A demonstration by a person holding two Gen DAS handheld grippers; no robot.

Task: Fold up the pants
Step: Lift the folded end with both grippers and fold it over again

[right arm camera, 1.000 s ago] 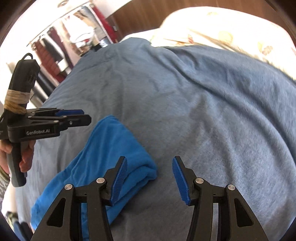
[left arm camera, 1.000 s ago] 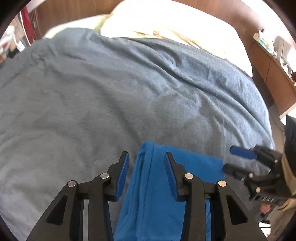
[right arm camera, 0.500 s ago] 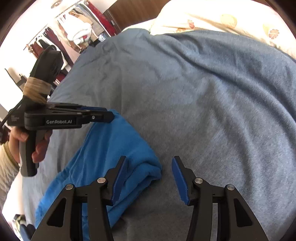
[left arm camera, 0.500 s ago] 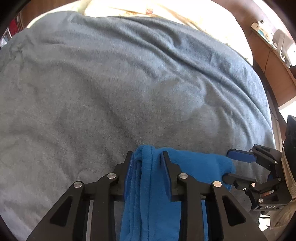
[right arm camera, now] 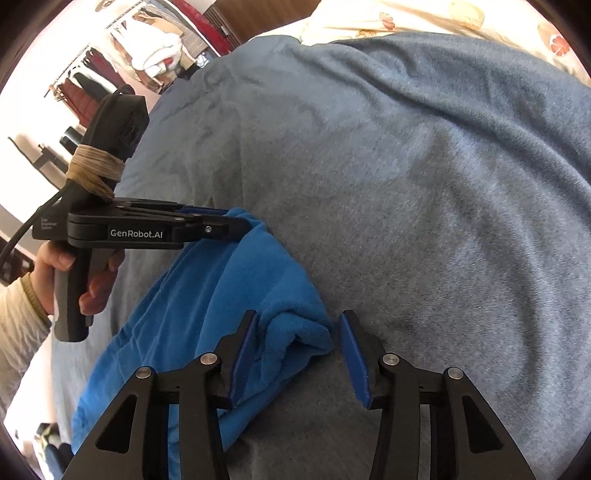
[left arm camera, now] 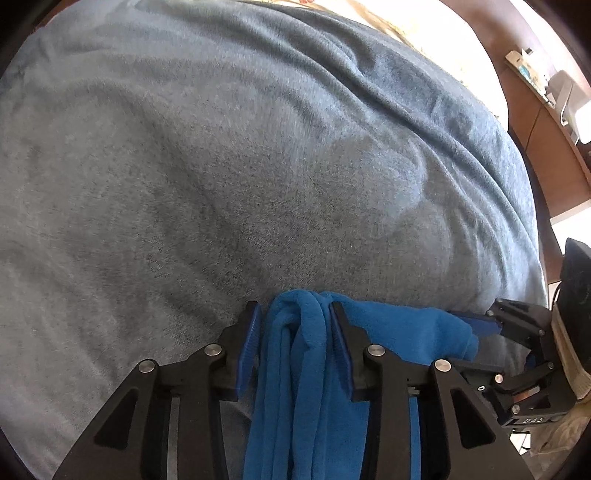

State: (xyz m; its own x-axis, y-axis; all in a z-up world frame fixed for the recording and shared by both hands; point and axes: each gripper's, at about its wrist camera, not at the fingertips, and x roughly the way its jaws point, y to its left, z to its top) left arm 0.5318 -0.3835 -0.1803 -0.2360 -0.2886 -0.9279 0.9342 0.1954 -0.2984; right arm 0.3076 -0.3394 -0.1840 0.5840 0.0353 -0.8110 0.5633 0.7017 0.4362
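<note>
Two grippers are at the near edge of a bed, both pointing steeply down at the pants point(left arm camera: 399, 328).

1. Left gripper point(left arm camera: 293, 325): a bunched vertical fold of the pants lies between its fingers point(left arm camera: 249, 343). The fingers are narrowly spread and have just been opening. The right-side pad touches the fold, while a thin gap shows at the left-side pad, so the cloth is not clamped. A hand point(right arm camera: 62, 273) in a cream sleeve point(right arm camera: 18, 325) holds this gripper by its handle.

2. Right gripper point(right arm camera: 297, 343): the rounded corner of the pants sits between its fingers point(right arm camera: 354, 354). They are moderately spread and have just been closing. The left-side pad is against the cloth and the right-side pad is just clear of it, so this gripper has no grip either.

3. Pants: blue fleece, lying in soft layers on the blanket point(left arm camera: 258, 166). They run from the right gripper's corner across to the left gripper's fold, and the rest trails back toward the bed's near edge. The two grippers are at opposite ends of the same far edge.

4. Blanket: grey-blue and lightly creased, covering the bed beyond the pants.

5. Far end: a pale flowered pillow point(right arm camera: 424, 18) at the head of the bed. A wooden cabinet point(left arm camera: 546, 155) stands along one side of the bed and a clothes rack point(right arm camera: 147, 51) stands off the other.
</note>
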